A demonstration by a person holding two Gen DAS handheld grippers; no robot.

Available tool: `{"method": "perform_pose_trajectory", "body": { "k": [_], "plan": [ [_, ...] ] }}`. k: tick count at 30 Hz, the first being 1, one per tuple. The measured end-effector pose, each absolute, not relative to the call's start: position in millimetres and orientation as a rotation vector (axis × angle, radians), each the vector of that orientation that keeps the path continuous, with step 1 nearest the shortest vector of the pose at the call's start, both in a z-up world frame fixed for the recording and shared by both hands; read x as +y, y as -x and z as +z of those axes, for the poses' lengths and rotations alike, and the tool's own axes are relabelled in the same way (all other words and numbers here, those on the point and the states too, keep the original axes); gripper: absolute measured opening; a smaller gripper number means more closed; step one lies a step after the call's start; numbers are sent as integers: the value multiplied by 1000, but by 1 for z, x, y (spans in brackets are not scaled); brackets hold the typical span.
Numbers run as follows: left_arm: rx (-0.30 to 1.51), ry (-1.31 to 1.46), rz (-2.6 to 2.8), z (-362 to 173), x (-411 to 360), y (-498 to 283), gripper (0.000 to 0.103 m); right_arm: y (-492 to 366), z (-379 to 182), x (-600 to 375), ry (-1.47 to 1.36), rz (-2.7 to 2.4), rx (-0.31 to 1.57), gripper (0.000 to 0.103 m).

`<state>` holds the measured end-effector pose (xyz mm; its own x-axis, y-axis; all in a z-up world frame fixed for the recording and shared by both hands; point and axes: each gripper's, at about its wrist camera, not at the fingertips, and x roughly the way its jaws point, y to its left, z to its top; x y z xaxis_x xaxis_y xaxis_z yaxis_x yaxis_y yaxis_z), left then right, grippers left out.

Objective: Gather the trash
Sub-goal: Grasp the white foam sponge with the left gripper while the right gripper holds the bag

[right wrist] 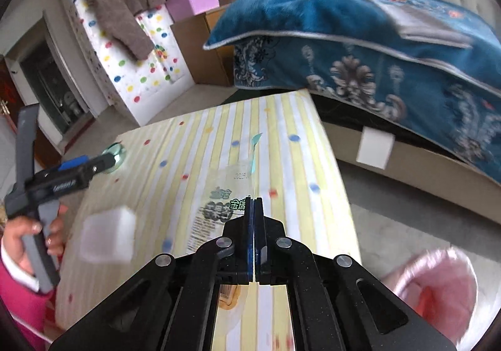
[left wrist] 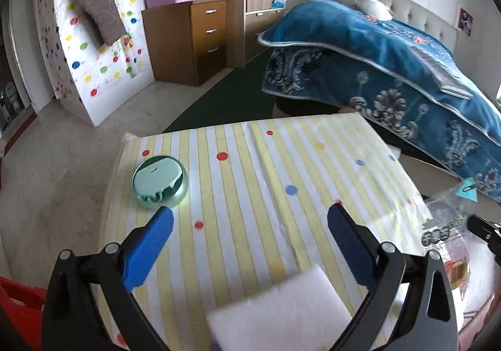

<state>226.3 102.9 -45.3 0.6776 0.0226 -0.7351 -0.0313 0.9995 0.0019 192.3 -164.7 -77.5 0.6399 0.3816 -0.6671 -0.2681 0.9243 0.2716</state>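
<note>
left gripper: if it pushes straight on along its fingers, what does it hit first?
Probably just the striped tablecloth. The left gripper is open and tilted down at bare cloth; the green tin sits off its left finger, the white foam block below the fingers. Depth unclear.

Soft daylight, fisheye bending at edges, motion blur in right view.

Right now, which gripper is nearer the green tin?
Left. The left gripper hangs open right beside the tin; the right gripper, shut on a wrapper, is farther across the table.
</note>
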Motion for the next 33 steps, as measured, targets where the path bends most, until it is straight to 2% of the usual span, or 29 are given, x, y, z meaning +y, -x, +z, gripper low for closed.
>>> {"method": "perform_pose_trajectory", "body": {
  "k": [4,11,12,13,14,15,16,20,22,25,33],
  "plan": [
    [849,-6,34,-50,101,-196,96,-141,-70,-181,-137,343,757,0],
    [910,121,35,-78,111,-151,96,-77,-60,-206,-127,302,731,0],
    [912,147,32,-82,114,-147,93,-63,-61,-212,-132,293,734,0],
    [912,175,28,-85,118,-145,84,-59,-59,-216,-136,291,735,0],
    [912,191,30,-87,120,-144,79,-55,-57,-219,-138,290,734,0],
    [916,208,28,-90,123,-146,71,-48,-57,-223,-145,286,736,0],
    [922,228,20,-94,125,-148,59,-45,-58,-228,-154,283,738,0],
    [913,280,-16,-98,125,-149,40,-28,-54,-242,-185,276,730,0],
    [902,255,-33,-93,115,-142,25,-23,-56,-246,-188,270,721,0],
    [873,197,-66,-81,96,-128,18,-16,-58,-253,-196,247,701,0],
    [766,58,-199,-39,11,-91,17,2,-50,-275,-214,170,644,0]
  ]
}}
